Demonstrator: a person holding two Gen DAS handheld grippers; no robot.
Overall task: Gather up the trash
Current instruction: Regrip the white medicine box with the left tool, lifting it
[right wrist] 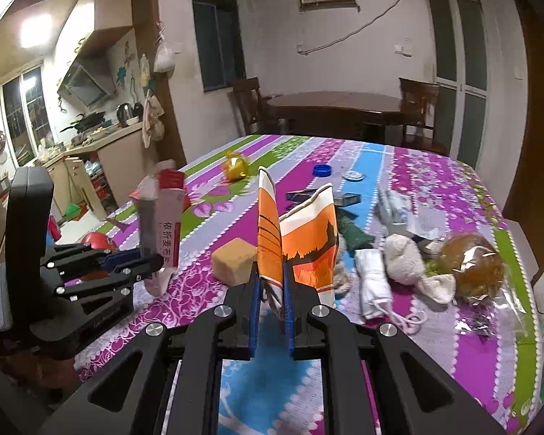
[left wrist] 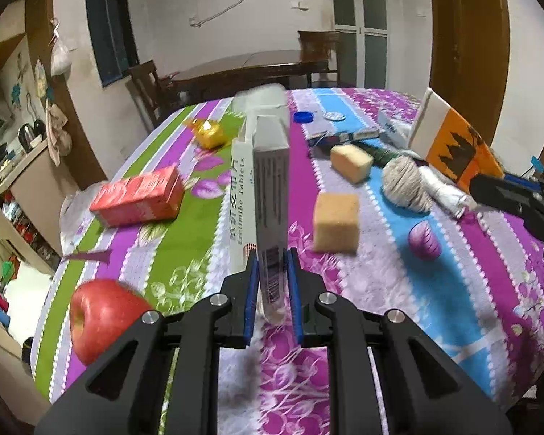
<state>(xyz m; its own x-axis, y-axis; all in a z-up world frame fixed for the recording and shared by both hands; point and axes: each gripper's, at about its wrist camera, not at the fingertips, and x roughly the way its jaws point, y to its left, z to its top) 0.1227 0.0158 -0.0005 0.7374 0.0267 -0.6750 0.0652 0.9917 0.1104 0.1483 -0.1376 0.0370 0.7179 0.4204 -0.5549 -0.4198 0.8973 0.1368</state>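
At centre frame of the left wrist view, the left gripper point(left wrist: 273, 282) is clamped on 1 white tablet box point(left wrist: 263, 188), gripped at its lower end so the carton stands upright, clear of the striped tablecloth point(left wrist: 399, 282). It looks lifted for carrying off, not for setting down.

Over in the right wrist view, centre again, the right gripper point(right wrist: 272, 302) is pinched shut on 1 orange-and-white wrapper point(right wrist: 301, 243), its flattened edge caught between the blue pads, the rest flaring upward. The left gripper shows at mid left there, box aloft.

So 2 pieces of trash are in hand, 1 per gripper, both off the table.

Count what's left: 2 yellow sponge cubes point(left wrist: 335, 221), 1 red carton point(left wrist: 137, 195) at mid left, 1 apple point(left wrist: 105, 317) at lower left, 1 gold foil wrapper point(left wrist: 208, 132), 1 blue bottle cap point(left wrist: 303, 117) toward the top. At right of the right wrist view, a crumpled clear bag point(right wrist: 475, 264) and white cloth point(right wrist: 373, 286) lie close together. No bin is in sight.
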